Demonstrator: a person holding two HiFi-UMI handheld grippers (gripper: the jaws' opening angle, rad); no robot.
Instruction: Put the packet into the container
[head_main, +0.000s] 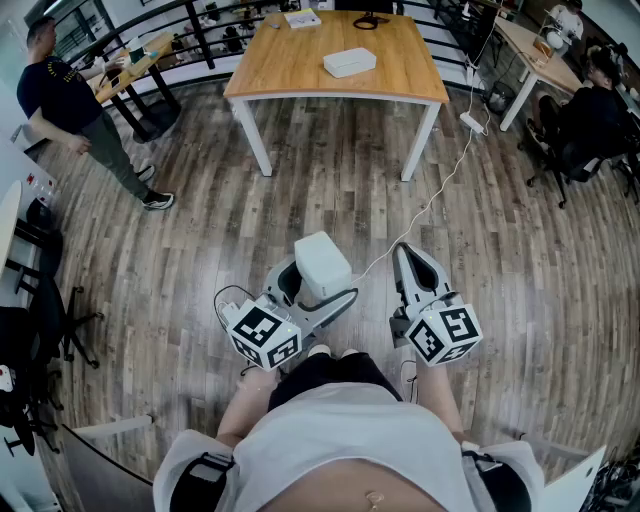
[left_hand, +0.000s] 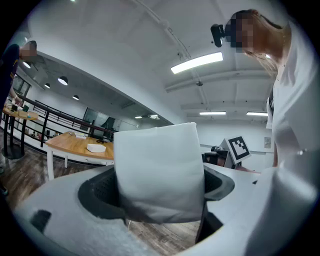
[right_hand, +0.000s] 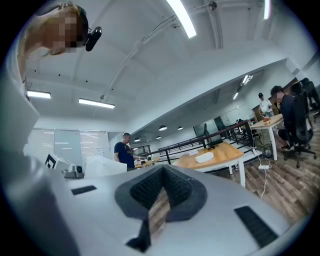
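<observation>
Nearest to me, the person stands with both tools held level at the waist. The left gripper has its jaws spread wide and pressed on the two sides of the packet, a white, soft, pillow-like thing. The packet stands upright between the pads, and its upper part rises well above them. Just to the right, the right gripper has its jaws brought together at the tips, with nothing between them; only the wooden floor shows through the small gap below.

Beyond the two tools is a wide stretch of floor, and a white cable runs across it toward the far right.

Far from the person stands the wooden table. On it lies a flat white box, which I judge to be the container. It is well apart from the packet, straight ahead of the left gripper and slightly to the right. Its long side runs more or less left to right along the table.

So I think the packet must first be carried forward to the table. The left gripper already holds it, so the right one has no need to help.
</observation>
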